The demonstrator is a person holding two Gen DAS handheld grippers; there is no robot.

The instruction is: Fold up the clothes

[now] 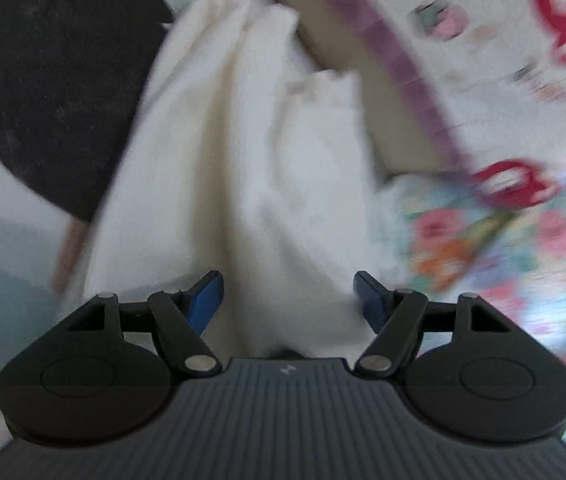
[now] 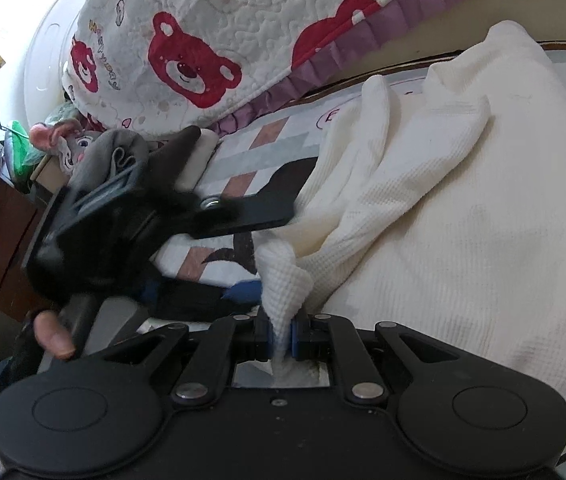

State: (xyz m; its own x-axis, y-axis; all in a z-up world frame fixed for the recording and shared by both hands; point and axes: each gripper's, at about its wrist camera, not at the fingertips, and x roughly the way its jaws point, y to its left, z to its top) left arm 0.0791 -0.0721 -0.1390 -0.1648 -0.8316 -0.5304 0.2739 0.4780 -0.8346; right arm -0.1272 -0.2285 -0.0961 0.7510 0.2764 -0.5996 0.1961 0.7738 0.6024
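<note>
Right claw clenched on bunched corner of white garment lying on bed; left claw released, jaws spread over the garment.

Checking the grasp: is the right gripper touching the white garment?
Touching. The right wrist view shows the right gripper shut on a bunched corner of the white garment.

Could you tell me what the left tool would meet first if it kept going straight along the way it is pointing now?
Most likely the white garment. The left tool is open, and the cloth already fills the gap between its fingers and stretches ahead. Depth is blurred, so I cannot tell whether they already touch.
</note>
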